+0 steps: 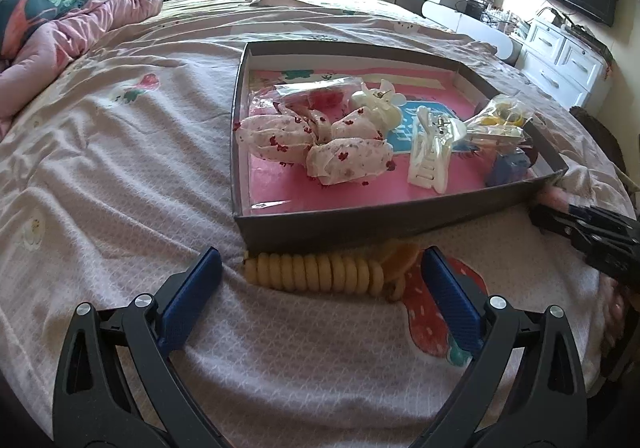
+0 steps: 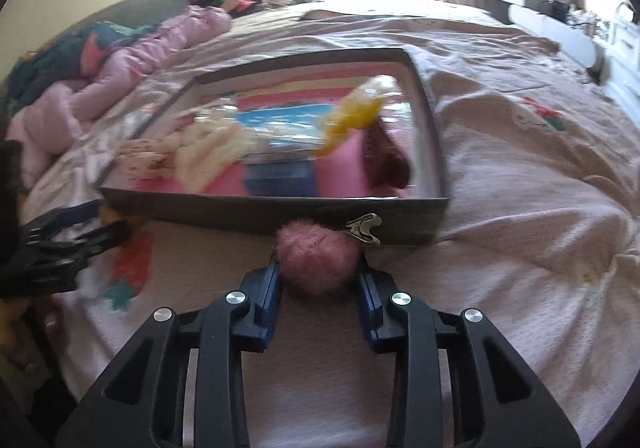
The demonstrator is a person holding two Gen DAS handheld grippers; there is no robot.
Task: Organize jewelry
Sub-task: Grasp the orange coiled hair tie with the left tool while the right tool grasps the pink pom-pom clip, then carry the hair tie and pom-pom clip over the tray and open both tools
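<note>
A yellow coiled hair tie (image 1: 316, 272) with an orange piece at its right end lies on the bed sheet, just before the front wall of a dark grey shallow box (image 1: 400, 220). My left gripper (image 1: 320, 282) is open, its blue pads standing wide on either side of the coil. In the right wrist view my right gripper (image 2: 320, 282) is shut on a pink fluffy pom-pom clip (image 2: 316, 258). Its metal clip (image 2: 366, 230) rests against the box wall (image 2: 240, 210). The right gripper's black body (image 1: 592, 236) shows at the right edge of the left wrist view.
Inside the pink-lined box lie a floral fabric bow (image 1: 320, 146), a white claw clip (image 1: 430, 154), a cream flower clip (image 1: 380, 100) and a plastic bag of yellow pieces (image 1: 500, 122). A pink quilt (image 1: 80, 32) is bunched at far left. White drawers (image 1: 560, 60) stand at right.
</note>
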